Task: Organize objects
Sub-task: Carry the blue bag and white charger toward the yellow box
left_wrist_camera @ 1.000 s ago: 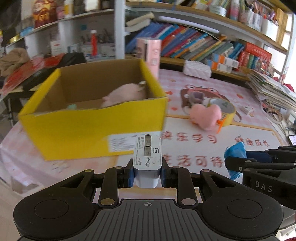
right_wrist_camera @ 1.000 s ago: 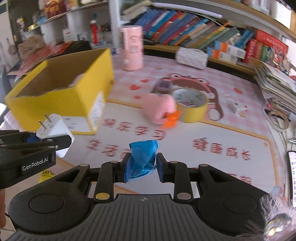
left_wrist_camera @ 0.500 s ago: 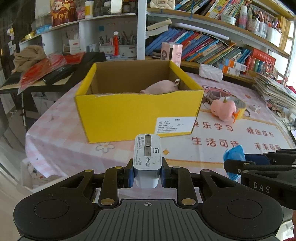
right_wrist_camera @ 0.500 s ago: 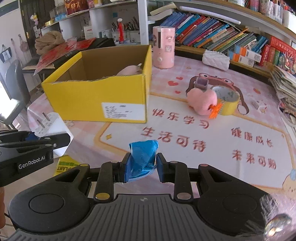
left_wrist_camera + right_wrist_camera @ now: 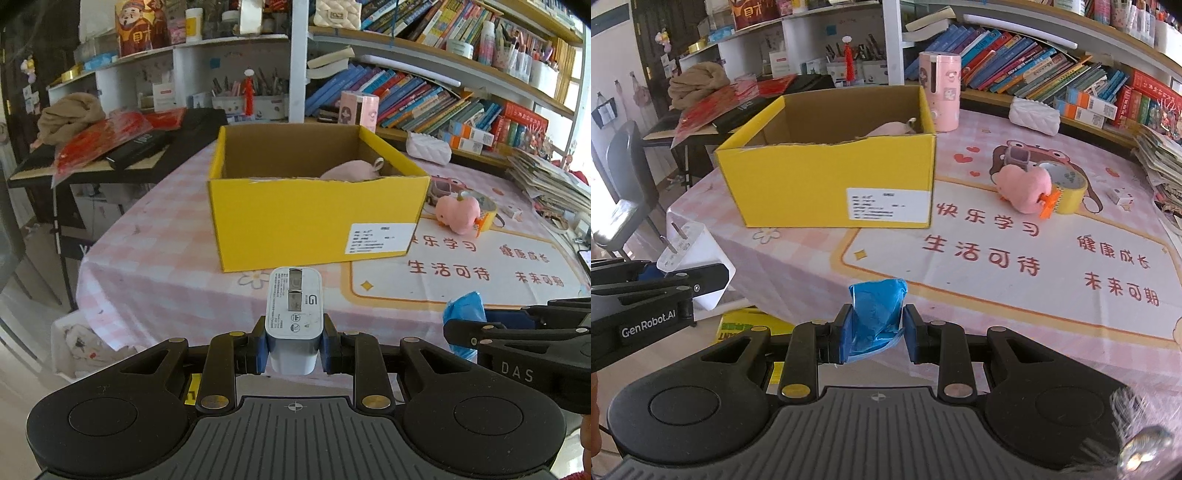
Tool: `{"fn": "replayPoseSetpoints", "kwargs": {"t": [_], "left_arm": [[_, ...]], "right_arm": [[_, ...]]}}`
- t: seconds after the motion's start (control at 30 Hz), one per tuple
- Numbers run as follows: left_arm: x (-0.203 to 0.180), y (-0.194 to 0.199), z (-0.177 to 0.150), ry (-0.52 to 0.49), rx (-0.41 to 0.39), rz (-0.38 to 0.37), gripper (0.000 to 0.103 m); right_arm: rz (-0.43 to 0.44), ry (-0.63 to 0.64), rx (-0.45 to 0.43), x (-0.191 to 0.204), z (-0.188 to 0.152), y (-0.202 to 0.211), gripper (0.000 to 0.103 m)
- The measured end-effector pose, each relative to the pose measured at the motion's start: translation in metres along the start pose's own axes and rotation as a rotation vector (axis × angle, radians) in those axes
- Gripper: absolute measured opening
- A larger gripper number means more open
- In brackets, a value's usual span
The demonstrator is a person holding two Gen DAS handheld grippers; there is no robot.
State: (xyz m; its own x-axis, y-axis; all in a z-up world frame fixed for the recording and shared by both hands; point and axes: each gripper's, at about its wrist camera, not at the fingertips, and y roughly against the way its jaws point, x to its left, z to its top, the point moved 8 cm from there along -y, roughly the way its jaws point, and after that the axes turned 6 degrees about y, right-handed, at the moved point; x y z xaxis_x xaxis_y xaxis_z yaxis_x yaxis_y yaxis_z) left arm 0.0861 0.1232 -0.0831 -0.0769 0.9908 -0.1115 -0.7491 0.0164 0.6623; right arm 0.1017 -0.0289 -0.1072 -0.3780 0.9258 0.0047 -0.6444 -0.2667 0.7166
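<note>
L gripper (image 5: 293, 349) clamps white charger (image 5: 293, 319), R gripper (image 5: 874, 334) clamps blue bag (image 5: 877, 314); both off table edge, short of yellow box (image 5: 314, 225), prob for dropping in.

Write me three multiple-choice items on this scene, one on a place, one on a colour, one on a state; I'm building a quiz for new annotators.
1. Where does the pink plush toy on the table lie?
A. inside the box
B. against the tape roll, right of the box
C. on the bookshelf

2. What colour is the outside of the cardboard box?
A. yellow
B. white
C. red

3. What is the left gripper doing?
A. open, holding nothing
B. shut on the blue bundle
C. shut on the white charger

Answers: 1 B, the toy touches the roll beside the box. 2 A, its walls are yellow. 3 C, the fingers pinch the charger's sides; the right gripper has the bundle.
</note>
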Motion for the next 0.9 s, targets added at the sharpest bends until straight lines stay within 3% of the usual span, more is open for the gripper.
{"fn": "replayPoseSetpoints", "kwargs": {"t": [0.27,0.57,0.9], "left_arm": [[0.022,0.014,0.007,0.002,-0.054,0.026,0.024],[0.029,0.018,0.033,0.011,-0.121,0.015,0.024],[0.016,0.000,0.077,-0.001,-0.173,-0.019,0.024]], "right_arm": [[0.019,0.027,-0.019,0.026,0.009,-0.001,0.026],[0.010,0.004,-0.048,0.026,0.028,-0.003,0.026],[-0.008,-0.016,-0.148,0.004,0.085,-0.008,0.026]]}}
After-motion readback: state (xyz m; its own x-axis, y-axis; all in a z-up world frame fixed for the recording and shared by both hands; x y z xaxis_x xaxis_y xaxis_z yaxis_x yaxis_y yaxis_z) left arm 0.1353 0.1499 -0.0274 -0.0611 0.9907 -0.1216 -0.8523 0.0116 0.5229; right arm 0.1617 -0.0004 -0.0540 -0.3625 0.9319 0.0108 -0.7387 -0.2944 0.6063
